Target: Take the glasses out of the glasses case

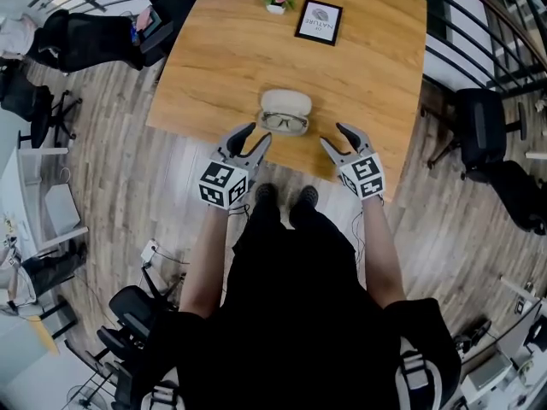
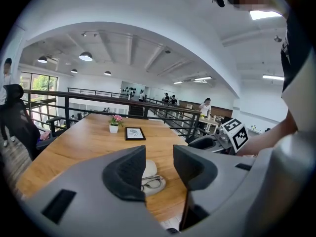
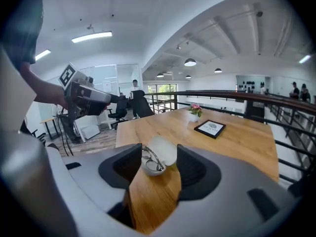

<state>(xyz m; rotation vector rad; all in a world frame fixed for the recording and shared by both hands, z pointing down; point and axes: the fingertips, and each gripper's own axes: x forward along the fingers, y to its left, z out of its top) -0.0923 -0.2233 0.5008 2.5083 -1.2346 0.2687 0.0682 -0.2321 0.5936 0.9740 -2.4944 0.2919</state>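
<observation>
Glasses point(image 1: 284, 122) lie beyond my open, empty jaws, left gripper point(image 1: 256, 135) and right gripper point(image 1: 334, 136) flanking the open glasses case point(image 1: 285, 103) that holds them near the edge of the table point(image 1: 214, 58); light and fragile, I judge, so I would pinch the bridge gently.

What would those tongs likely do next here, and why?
Probably ease the right tongs forward to the glasses. The white glasses case lies open with them inside, while that one and the left tongs hover open and empty, short of it.
</observation>
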